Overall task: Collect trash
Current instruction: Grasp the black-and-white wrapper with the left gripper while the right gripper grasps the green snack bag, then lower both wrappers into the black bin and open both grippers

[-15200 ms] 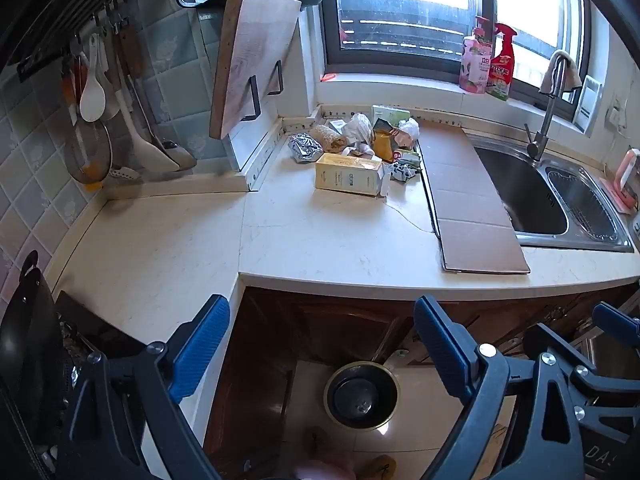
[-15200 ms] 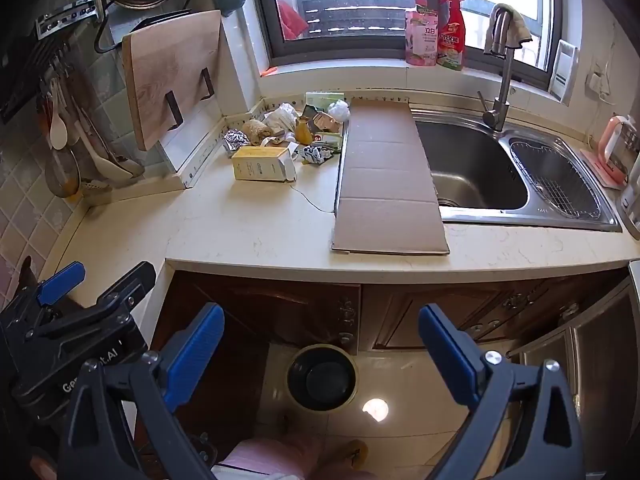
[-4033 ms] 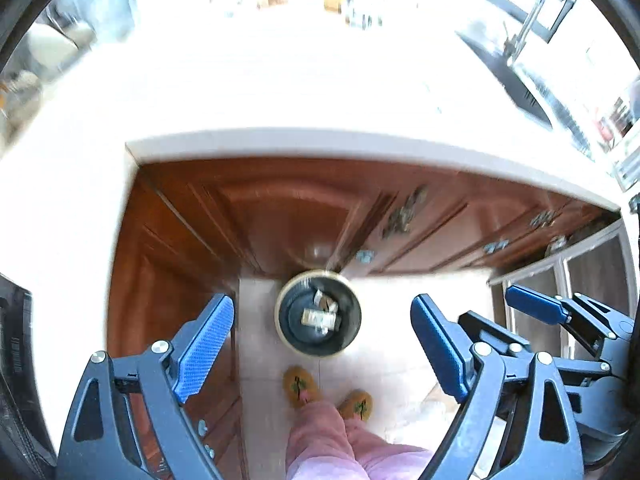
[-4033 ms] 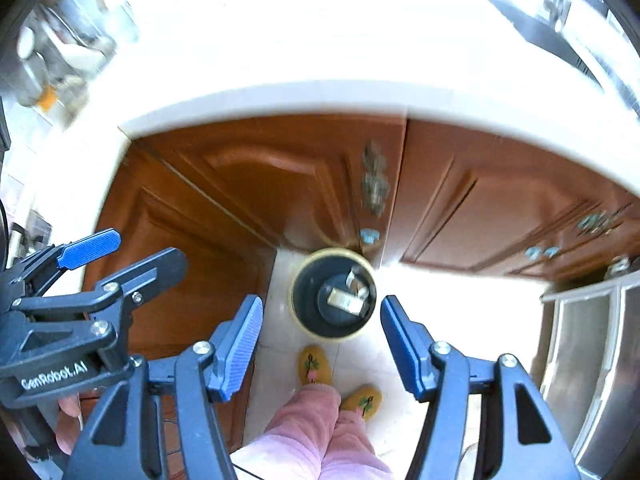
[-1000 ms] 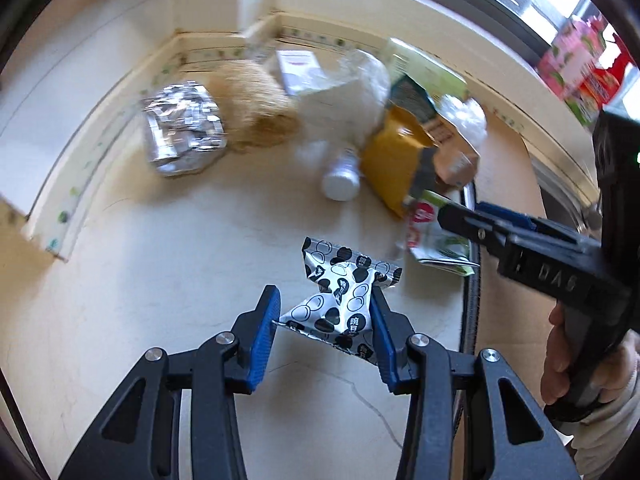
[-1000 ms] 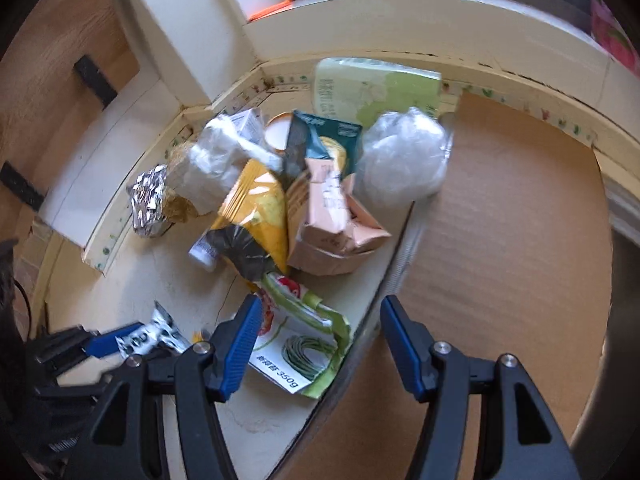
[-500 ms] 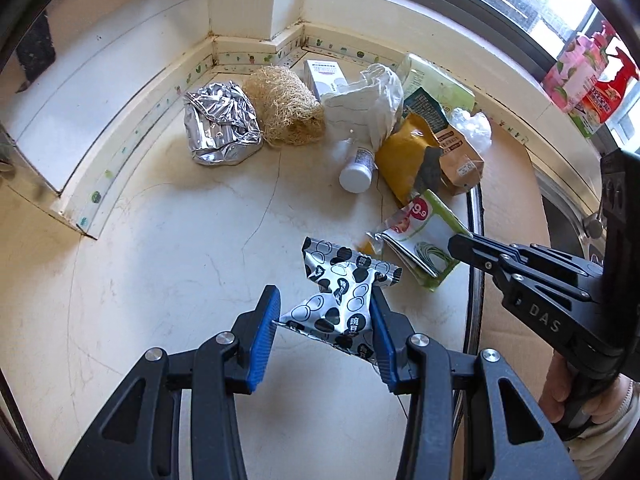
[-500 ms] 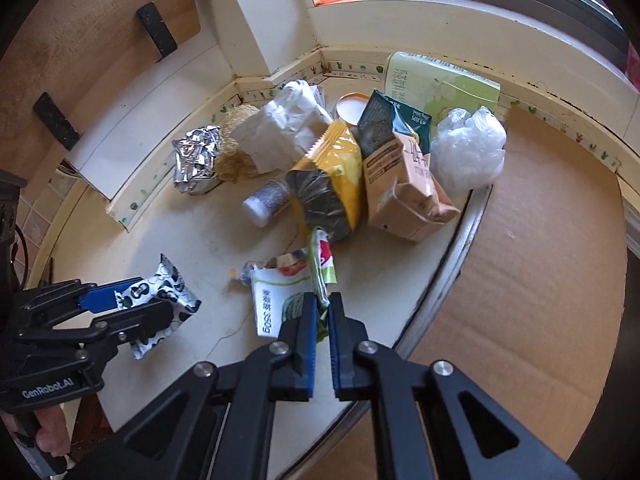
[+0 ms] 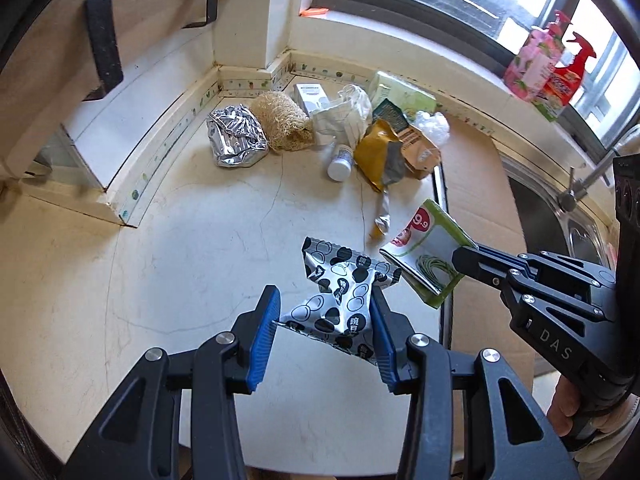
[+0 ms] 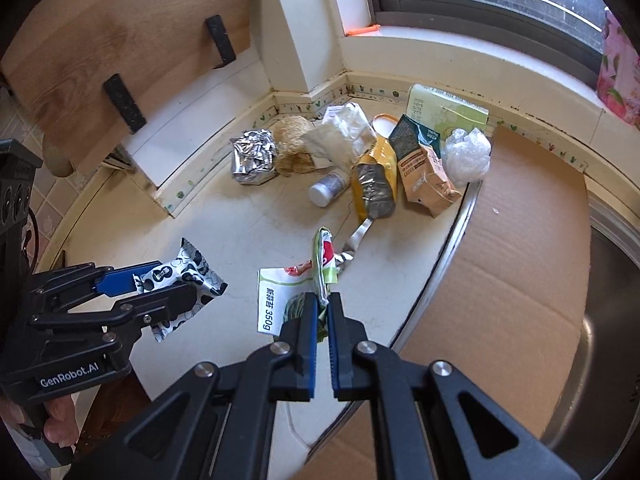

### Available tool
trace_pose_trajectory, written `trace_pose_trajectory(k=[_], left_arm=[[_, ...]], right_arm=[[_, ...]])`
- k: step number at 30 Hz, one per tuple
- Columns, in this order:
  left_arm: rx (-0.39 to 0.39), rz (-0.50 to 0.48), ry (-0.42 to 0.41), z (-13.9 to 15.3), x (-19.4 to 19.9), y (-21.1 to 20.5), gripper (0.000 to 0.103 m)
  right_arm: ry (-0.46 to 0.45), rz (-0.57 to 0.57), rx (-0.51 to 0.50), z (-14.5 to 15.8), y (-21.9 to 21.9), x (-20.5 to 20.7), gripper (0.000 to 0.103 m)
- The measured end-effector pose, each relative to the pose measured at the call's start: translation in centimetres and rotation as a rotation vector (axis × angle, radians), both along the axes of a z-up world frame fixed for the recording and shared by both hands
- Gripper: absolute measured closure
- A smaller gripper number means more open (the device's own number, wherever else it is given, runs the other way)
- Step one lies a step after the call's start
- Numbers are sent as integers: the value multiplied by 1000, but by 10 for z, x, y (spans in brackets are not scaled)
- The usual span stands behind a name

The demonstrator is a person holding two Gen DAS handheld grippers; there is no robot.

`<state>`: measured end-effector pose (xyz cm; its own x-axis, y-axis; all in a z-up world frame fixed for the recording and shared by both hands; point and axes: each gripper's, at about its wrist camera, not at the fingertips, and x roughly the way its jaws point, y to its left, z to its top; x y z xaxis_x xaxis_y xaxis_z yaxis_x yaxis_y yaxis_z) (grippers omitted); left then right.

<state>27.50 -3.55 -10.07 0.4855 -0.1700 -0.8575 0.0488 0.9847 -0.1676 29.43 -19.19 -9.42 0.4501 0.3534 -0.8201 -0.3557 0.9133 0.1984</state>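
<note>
Above the pale, hairline-cracked stone counter [image 9: 192, 264], both grippers carried trash clear of the surface. The left gripper [image 9: 324, 320] had its blue ribbed fingers [image 9: 262, 332] clamped on a crinkled silver foil wrapper printed with black and white ovals [image 9: 340, 280], pinched across its waist so both ends flared. The right gripper [image 10: 323, 320] had its fingers pressed together on the folded edge of a thin green-and-white plastic produce bag [image 10: 280, 292], which hung limp below them.

The step in hand appeared to be carrying both pieces off to a bin, which neither view showed. Doing it well would likely mean keeping both grips firm, since slick film can slide out of a narrow pinch, and lifting the dangling bag high enough to clear the counter edge and the flat brown cardboard sheet [image 10: 516, 280] lying beside the steel sink [image 9: 536, 196].

Back in the corner, the remaining pile mixed textures: a crumpled ball of shiny aluminium foil [image 9: 236, 142], a coarse tan fibrous loofah scrubber [image 9: 284, 122], a wrinkled white paper bag [image 9: 344, 114], a small white-capped plastic bottle [image 9: 340, 164] on its side, a yellow metallised snack pouch [image 10: 374, 184], a creased tan carton [image 10: 426, 180] and a wad of clear plastic film [image 10: 468, 154]. Soft, crushable pieces would probably grip easily; the round bottle might roll.
</note>
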Motion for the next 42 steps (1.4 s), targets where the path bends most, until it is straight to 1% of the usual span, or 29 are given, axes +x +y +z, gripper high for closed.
trace_pose_trajectory(k=[3,7,13,18,22,24,28,34,40,42], left_arm=[[-6,-40,-16,7,-18,5,61],[-6,-110,-34,14,-51,15,61],[-24,-176,-47,17,-101,36,61],[-23,-231,-51,12,-147,52,61],[-5,-266,-46,5,-181,59,61],[18,-288,-42,0,-199,59,61],[38,-325,-14,-14,-224,57,61],[50,-361,64,-47,-244,46,61],[75,-372,191,-105,-250,34,61],[88,-374,227,-126,-250,30,61]], right_arm=[[-32,-26,-17,11,6,-23,98],[-72,-83,-33,28,21,-67,98],[-100,-144,-58,39,50,-133,98],[-102,-208,-59,39,67,-187,98],[-83,-257,-56,32,78,-227,98],[-69,-275,-60,29,83,-245,98],[-11,-301,-70,14,88,-276,98],[93,-321,-91,-19,87,-299,98],[209,-347,-78,-67,78,-307,98],[250,-353,-70,-87,74,-308,98]])
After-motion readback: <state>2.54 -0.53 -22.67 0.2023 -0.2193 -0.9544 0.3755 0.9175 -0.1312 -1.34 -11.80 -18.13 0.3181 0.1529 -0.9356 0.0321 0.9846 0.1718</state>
